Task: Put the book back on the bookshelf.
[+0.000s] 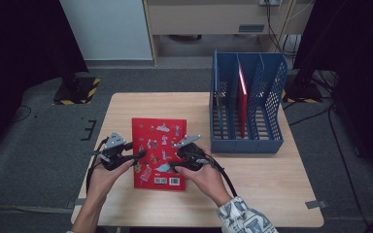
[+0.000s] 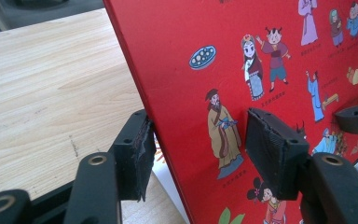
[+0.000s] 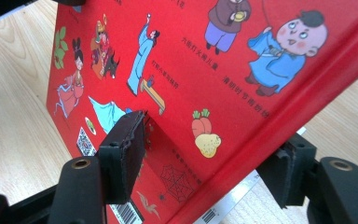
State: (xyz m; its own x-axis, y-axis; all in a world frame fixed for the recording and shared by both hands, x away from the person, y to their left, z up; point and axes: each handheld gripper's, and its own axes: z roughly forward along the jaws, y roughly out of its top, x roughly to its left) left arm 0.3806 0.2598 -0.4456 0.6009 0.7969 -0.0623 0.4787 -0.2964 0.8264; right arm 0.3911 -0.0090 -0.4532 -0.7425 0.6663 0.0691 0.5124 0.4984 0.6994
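Note:
A red picture book (image 1: 158, 145) with cartoon figures and a barcode lies near the table's front. My left gripper (image 1: 138, 158) is at its left edge and my right gripper (image 1: 175, 158) at its right edge. In the left gripper view one pad (image 2: 137, 154) sits under the raised edge of the book (image 2: 242, 56) and the other pad presses on the cover, so the left gripper (image 2: 200, 149) is shut on it. In the right gripper view the thick edge of the book (image 3: 214, 70) lies between the jaws of the right gripper (image 3: 205, 161), with a gap at the upper pad (image 3: 123, 154).
A blue mesh file holder (image 1: 272, 104) stands at the back right of the wooden table (image 1: 272, 184), with a red book (image 1: 242, 102) upright in a middle slot. Bare tabletop lies left of the book and along the front right. Dark stands flank the table.

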